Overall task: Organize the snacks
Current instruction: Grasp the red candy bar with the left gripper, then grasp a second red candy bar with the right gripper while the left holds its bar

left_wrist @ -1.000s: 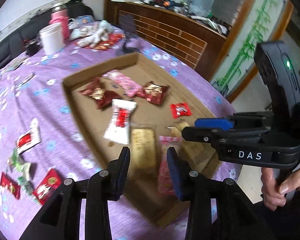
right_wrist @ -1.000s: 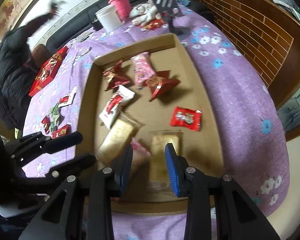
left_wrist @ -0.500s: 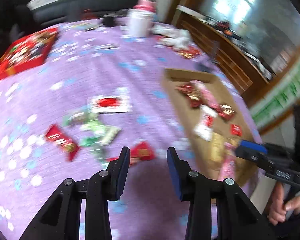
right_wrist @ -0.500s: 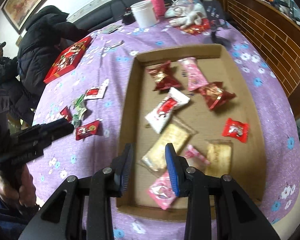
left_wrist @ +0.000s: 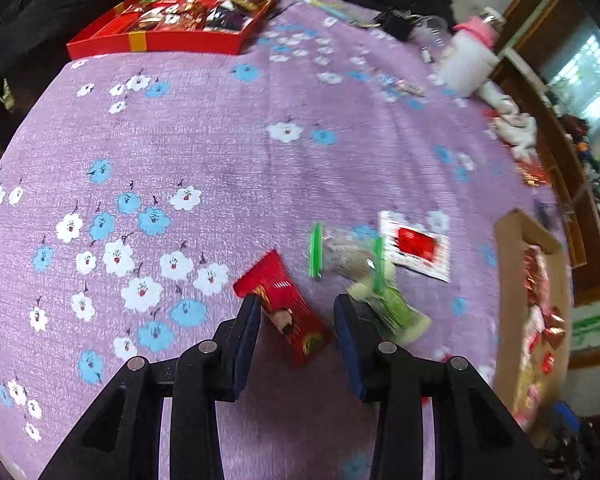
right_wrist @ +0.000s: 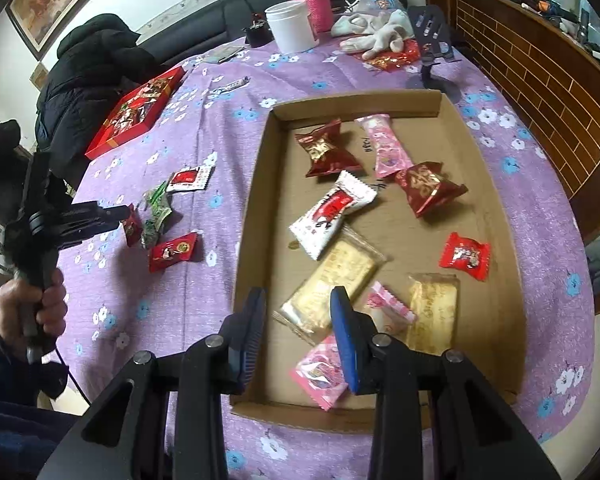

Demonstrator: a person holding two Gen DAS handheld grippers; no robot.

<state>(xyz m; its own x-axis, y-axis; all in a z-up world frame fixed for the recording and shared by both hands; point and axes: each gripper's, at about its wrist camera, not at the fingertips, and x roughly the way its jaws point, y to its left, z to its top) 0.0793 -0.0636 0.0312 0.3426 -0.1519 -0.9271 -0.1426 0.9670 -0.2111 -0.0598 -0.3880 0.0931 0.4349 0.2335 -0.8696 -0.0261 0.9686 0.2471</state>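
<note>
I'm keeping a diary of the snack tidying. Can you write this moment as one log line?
left gripper: open, around red snack packet on purple cloth | right gripper: open, empty, over cardboard tray

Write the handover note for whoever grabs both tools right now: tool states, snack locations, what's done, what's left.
Left tool: open, empty, low over the purple flowered tablecloth, its fingers on either side of a long red snack packet.
Right tool: open, empty, hovering above the near end of the shallow cardboard tray.
Done: about ten wrapped snacks lie in the tray.
Left: the red packet, the green wrappers, the white packet with a red label and another red packet, all on the cloth left of the tray. The red gift box sits further back.
</note>
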